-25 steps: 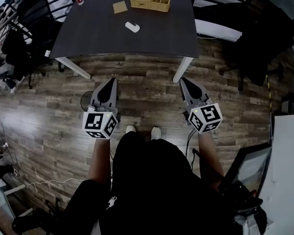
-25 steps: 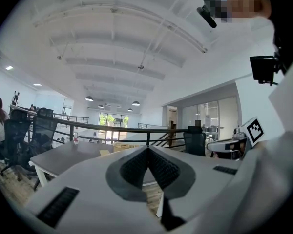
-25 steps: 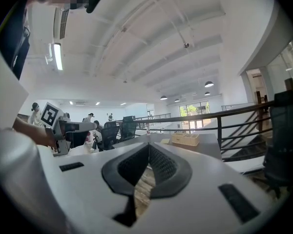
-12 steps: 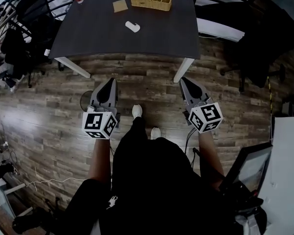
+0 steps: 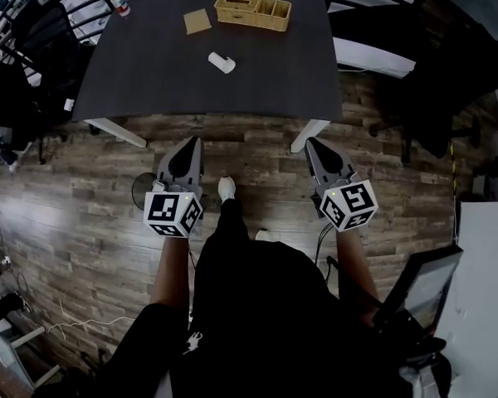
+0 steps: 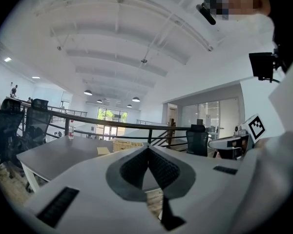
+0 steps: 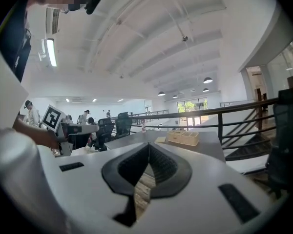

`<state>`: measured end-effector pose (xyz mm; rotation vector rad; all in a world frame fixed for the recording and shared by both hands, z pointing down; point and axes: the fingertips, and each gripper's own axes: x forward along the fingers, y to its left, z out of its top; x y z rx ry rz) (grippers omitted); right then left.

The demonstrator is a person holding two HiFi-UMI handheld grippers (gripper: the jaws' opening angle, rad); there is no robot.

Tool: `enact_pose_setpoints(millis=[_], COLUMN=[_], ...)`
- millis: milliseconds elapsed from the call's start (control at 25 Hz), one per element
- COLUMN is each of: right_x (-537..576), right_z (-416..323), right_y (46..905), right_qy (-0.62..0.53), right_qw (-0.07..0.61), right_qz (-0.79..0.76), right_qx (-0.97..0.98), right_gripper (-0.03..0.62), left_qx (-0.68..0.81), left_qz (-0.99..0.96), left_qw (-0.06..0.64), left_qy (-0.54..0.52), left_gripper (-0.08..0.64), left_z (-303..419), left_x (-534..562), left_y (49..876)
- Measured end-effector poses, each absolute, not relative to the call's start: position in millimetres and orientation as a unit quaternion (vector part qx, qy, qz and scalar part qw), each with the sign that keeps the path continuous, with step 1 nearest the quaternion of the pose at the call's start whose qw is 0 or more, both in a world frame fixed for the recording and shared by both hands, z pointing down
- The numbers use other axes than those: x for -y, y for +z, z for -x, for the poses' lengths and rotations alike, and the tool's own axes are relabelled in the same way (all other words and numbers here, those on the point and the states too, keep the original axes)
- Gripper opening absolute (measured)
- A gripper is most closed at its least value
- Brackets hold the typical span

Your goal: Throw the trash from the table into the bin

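Both grippers have their jaws pressed together with nothing between them. The left gripper (image 5: pixel 191 146) and the right gripper (image 5: pixel 314 146) hover side by side over the wooden floor (image 5: pixel 83 214), just short of the desk's (image 5: pixel 149 81) near edge and pointing toward it. The trash (image 5: pixel 222 62), a small white crumpled piece, lies alone near the middle of the dark desk, well apart from both grippers. A wicker tray (image 5: pixel 253 11) sits at the far edge, with a tan square card (image 5: pixel 197 21) just beside it on the left. A round dark bin (image 5: pixel 141 191) (partly hidden by the left gripper) stands on the floor near the desk's near left leg (image 5: pixel 116 131).
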<state>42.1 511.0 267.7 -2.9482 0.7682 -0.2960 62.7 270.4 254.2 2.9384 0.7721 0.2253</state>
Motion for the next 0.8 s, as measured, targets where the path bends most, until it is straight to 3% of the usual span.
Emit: enact_pose_setpoints(millis=[800], right_x=[-434.9], right_z=[-260.9], right_y=[251.9], right_qy=[-0.102], right_qw=[0.035], right_qz=[0.974], right_qx=[-0.201], right_gripper=[0.008], left_qx=[-0.327], left_qz=[-0.939], left_qw=[0.032], left_qy=[0.097], left_gripper=[0.008], left_z=[-306.4], left_x=[-223.1], left_y=[262.0])
